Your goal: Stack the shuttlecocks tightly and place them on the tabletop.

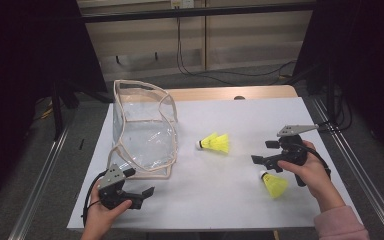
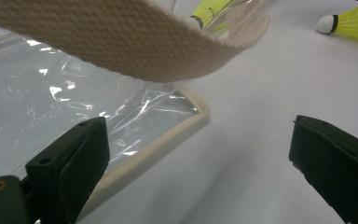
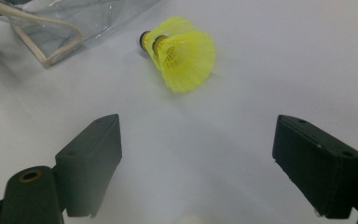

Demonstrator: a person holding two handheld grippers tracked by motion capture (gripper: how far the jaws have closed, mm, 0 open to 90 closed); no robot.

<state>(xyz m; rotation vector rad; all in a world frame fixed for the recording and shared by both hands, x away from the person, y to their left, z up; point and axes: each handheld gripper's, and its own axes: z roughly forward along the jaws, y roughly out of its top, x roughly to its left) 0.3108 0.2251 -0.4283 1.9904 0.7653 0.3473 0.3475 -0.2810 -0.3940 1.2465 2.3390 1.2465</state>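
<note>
A lab recording bench: white-covered table (image 1: 240,115), metal frame rails (image 1: 352,170), trailing wall cables (image 1: 190,67).

both hands low, left gripper (image 1: 147,193) and right gripper (image 1: 262,152) gaping.

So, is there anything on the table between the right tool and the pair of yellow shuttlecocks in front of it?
No, nothing visible. Only bare white table lies between the open right tool and the pair of yellow shuttlecocks.
</note>
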